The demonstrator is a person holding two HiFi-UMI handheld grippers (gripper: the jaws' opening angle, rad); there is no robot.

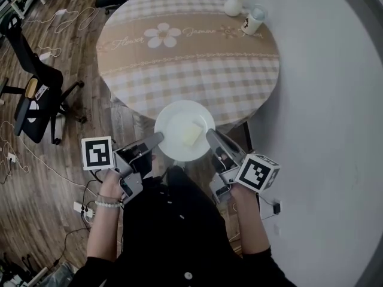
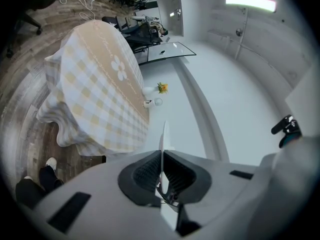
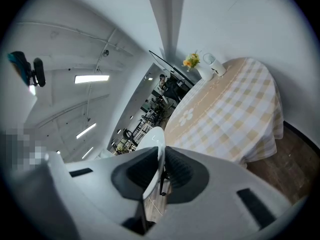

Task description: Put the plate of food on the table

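In the head view a white plate (image 1: 176,137) with a pale yellow piece of food (image 1: 192,134) hangs in the air at the near edge of the round table (image 1: 191,70), which has a beige checked cloth. My left gripper (image 1: 158,138) is shut on the plate's left rim and my right gripper (image 1: 210,135) on its right rim. The left gripper view shows the thin plate rim (image 2: 163,139) clamped edge-on between the left gripper's (image 2: 162,176) black pads. In the right gripper view the rim (image 3: 156,141) is pinched the same way by the right gripper (image 3: 160,174).
A white vase of yellow flowers (image 1: 234,3) and a cup (image 1: 254,20) stand at the table's far right. A white wall (image 1: 329,100) runs along the right. A black office chair (image 1: 36,94) and cables lie on the wooden floor at the left.
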